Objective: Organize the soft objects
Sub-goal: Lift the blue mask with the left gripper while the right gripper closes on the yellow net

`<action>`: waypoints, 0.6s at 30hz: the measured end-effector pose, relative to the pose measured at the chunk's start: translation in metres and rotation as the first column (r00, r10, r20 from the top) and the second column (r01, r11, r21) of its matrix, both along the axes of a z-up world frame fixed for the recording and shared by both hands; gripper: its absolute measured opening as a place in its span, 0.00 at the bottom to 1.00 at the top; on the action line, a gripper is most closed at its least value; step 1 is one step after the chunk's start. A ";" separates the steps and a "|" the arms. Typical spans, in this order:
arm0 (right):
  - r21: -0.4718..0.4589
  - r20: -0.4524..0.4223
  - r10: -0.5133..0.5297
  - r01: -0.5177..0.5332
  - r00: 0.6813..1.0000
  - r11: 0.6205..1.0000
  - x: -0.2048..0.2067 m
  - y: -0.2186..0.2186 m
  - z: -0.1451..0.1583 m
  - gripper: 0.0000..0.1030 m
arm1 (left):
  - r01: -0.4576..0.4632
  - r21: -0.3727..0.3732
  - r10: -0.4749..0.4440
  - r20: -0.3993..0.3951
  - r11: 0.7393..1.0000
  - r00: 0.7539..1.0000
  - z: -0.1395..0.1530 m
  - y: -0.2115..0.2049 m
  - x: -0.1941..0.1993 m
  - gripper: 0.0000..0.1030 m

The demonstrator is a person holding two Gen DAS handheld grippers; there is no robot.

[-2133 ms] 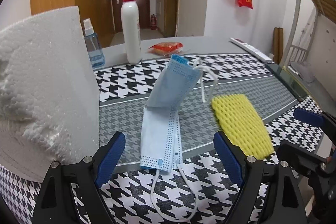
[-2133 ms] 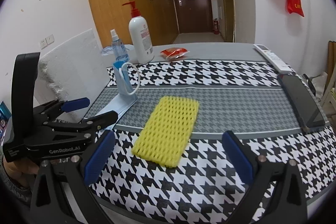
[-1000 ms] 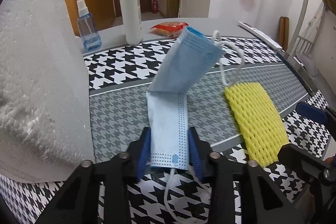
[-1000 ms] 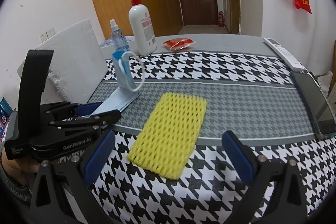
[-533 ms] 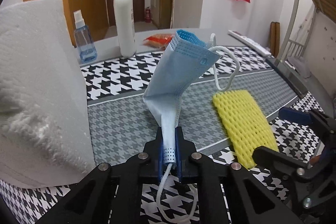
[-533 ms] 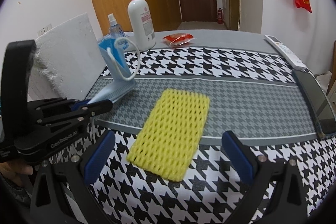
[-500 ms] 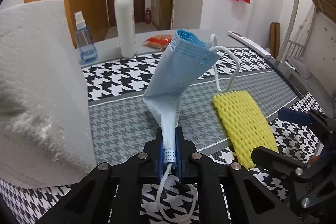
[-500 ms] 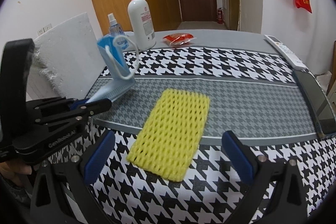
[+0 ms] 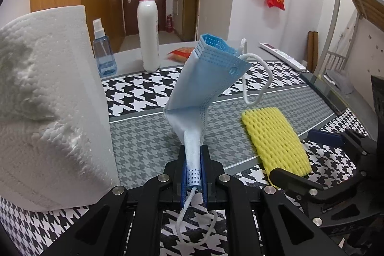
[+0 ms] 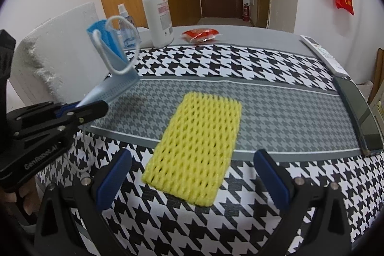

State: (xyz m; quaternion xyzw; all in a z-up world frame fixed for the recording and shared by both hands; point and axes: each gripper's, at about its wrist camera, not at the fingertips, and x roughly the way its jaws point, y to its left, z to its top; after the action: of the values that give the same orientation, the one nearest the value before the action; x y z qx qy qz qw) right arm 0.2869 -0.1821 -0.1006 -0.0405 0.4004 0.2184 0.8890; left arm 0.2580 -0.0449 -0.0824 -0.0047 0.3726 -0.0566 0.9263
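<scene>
Left gripper (image 9: 193,174): closed tight on the near end of the blue face mask (image 9: 204,85); the pinched end is bunched between the pads.
Face mask: near end lifted off the bench (image 10: 264,102), the folded far half standing up and tilted; one ear loop hangs below the gripper, the other curls out beside the top edge.
Right gripper (image 10: 189,174): spread wide, holding nothing, poised just above the near edge of the yellow foam net (image 10: 199,145).
Yellow foam net: lying flat on the bench, near the mask but apart from it, untouched.
White foam block (image 9: 48,100): standing at the left edge of the bench, close beside the mask.
Other items: pump bottle (image 9: 148,40), spray bottle (image 9: 103,56), red packet (image 10: 200,35), all at the far side, well apart from the work.
Progress: early, by my reading. Mask is grasped but not yet placed anywhere; net not yet picked up.
Remaining: move the mask to its place, then deal with the net. No destination is evident.
</scene>
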 end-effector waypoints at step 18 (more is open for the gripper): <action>-0.085 -0.010 -0.004 0.003 1.000 0.996 0.004 0.014 -0.009 0.71 | 0.027 -0.018 -0.026 0.021 0.999 0.999 0.005 0.003 -0.011 0.10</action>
State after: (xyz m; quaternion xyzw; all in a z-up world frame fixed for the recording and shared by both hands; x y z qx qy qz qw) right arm 0.2905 -0.1681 -0.1099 -0.0763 0.4138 0.1997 0.8849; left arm 0.2473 -0.0416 -0.0776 -0.0078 0.3625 -0.0725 0.9291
